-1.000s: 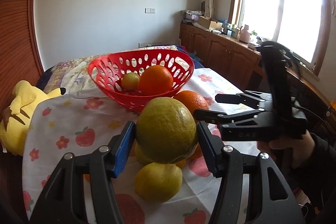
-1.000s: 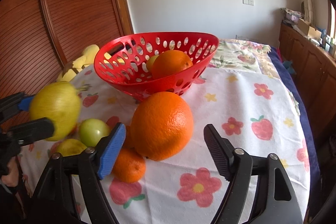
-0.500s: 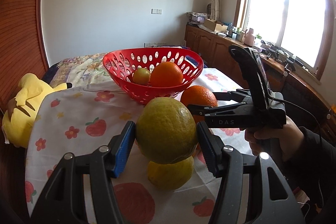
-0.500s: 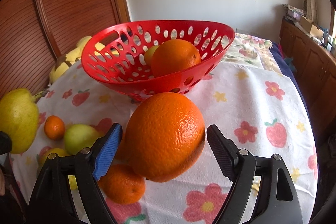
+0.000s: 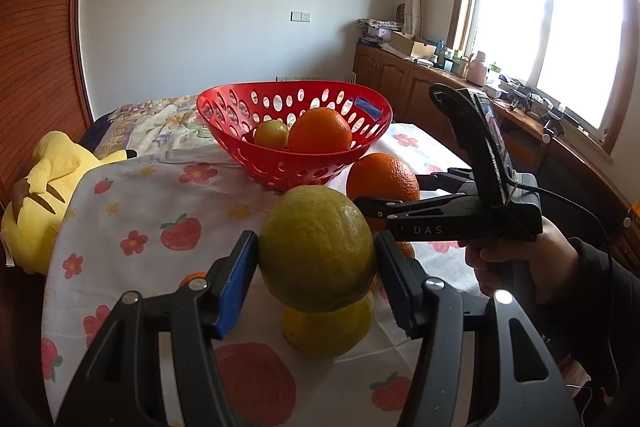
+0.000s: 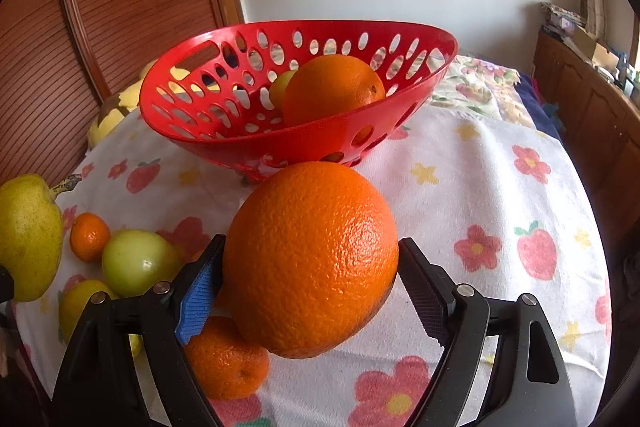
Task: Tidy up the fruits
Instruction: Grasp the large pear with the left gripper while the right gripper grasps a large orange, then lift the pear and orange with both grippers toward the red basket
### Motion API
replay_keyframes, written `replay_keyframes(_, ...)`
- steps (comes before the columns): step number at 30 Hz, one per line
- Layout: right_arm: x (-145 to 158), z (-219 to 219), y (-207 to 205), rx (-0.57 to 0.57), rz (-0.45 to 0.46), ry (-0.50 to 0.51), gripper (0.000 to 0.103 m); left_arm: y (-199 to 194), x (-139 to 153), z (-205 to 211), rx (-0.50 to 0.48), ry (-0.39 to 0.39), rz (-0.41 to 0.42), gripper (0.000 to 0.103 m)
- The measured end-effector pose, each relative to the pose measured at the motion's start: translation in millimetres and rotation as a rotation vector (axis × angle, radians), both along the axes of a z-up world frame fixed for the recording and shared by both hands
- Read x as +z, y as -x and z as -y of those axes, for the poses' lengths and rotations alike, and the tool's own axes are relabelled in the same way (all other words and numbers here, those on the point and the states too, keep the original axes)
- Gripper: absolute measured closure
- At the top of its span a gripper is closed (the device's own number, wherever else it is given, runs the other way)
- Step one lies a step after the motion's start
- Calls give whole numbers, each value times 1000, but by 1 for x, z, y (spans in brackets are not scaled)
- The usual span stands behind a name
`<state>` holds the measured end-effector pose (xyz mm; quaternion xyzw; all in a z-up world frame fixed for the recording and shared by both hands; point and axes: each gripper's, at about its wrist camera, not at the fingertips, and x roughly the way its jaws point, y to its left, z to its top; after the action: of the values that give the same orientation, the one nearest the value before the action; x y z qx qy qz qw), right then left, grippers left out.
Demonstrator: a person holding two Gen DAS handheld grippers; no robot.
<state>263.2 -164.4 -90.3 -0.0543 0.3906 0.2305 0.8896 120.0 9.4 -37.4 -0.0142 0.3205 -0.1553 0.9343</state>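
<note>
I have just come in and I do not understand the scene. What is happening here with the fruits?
A person is sorting fruit with two handheld grippers. The left gripper holds a yellow-green pear between its jaws, and the right gripper holds a large orange. Both are lifted above the flowered tablecloth, just in front of the red basket, which already holds an orange and a small green fruit. Several more fruits lie on the cloth.
</note>
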Motion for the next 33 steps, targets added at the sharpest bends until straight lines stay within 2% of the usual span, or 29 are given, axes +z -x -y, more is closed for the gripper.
replay_keyframes(10,0,14,5,-5,-18,-49,20,-2,-7,-1,4,-2,-11,44)
replay_keyframes(23,0,41,27,-36,10,-35,20,-2,-13,0,5,3,-26,44)
replay_keyframes(33,-2,48,29,-45,16,-60,20,-3,-14,0,6,3,-25,44)
